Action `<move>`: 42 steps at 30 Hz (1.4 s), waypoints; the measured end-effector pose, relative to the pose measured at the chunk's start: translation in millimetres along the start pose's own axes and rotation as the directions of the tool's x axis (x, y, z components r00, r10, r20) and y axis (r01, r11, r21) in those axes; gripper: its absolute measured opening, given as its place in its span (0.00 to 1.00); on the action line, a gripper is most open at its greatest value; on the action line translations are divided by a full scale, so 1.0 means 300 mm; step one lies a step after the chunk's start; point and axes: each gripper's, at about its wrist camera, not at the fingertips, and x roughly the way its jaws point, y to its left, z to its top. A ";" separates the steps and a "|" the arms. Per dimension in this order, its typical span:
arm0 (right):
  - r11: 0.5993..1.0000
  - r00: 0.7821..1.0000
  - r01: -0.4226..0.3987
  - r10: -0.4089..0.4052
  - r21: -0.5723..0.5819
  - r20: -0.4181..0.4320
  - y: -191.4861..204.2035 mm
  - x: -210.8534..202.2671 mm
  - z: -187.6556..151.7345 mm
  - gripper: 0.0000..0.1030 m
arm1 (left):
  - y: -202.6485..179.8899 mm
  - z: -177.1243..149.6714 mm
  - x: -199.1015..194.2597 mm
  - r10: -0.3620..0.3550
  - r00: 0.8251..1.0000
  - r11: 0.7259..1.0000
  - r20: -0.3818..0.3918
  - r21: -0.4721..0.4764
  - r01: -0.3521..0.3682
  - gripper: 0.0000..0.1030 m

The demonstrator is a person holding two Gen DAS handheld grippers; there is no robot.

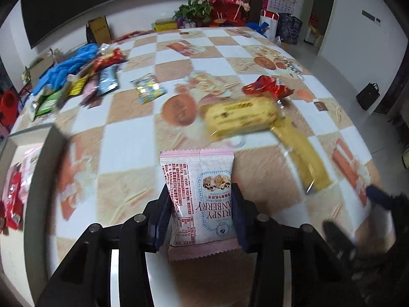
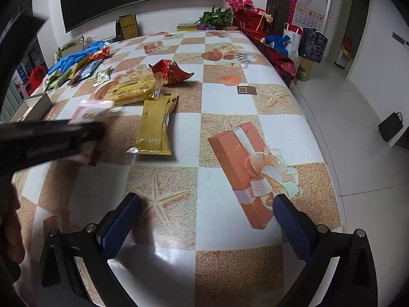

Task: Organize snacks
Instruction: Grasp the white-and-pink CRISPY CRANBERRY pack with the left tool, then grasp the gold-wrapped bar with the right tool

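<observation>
Our left gripper (image 1: 200, 204) is clamped on a pink cranberry crisp packet (image 1: 199, 194), both pads pressed flat against its sides, the packet lifted off the checked table (image 1: 127, 138). The grey box (image 1: 38, 158) at about nine o'clock in the left wrist view already has pink and red packets in it, so we judge that this packet belongs there with its like.

To do this well, we should keep the squeeze steady and travel low and level toward nine o'clock, clearing the box wall before lowering. Blur makes the box's inner layout hard to read, so we would slow down near it and let go only once the packet is over its opening.

Our right gripper (image 2: 207, 217) hangs wide apart and empty above the table. At eleven o'clock from it lie two yellow packets (image 2: 156, 125) and a red wrapper (image 2: 171, 73), likely next.
</observation>
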 end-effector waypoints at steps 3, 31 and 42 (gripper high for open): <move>1.000 1.000 0.010 -0.010 0.006 -0.001 0.005 0.000 -0.001 1.00 | 0.077 -0.084 -0.045 0.014 0.998 1.000 0.056 -0.004 -0.013 0.45; 0.998 0.998 -0.043 0.040 -0.050 -0.049 0.190 0.147 0.211 0.99 | 0.198 -0.161 -0.095 -0.055 0.992 0.992 0.117 -0.107 0.068 0.45; 0.993 0.995 -0.098 0.097 -0.070 -0.013 0.236 0.093 0.193 0.23 | 0.198 -0.161 -0.095 -0.057 0.991 0.992 0.118 -0.108 0.070 0.46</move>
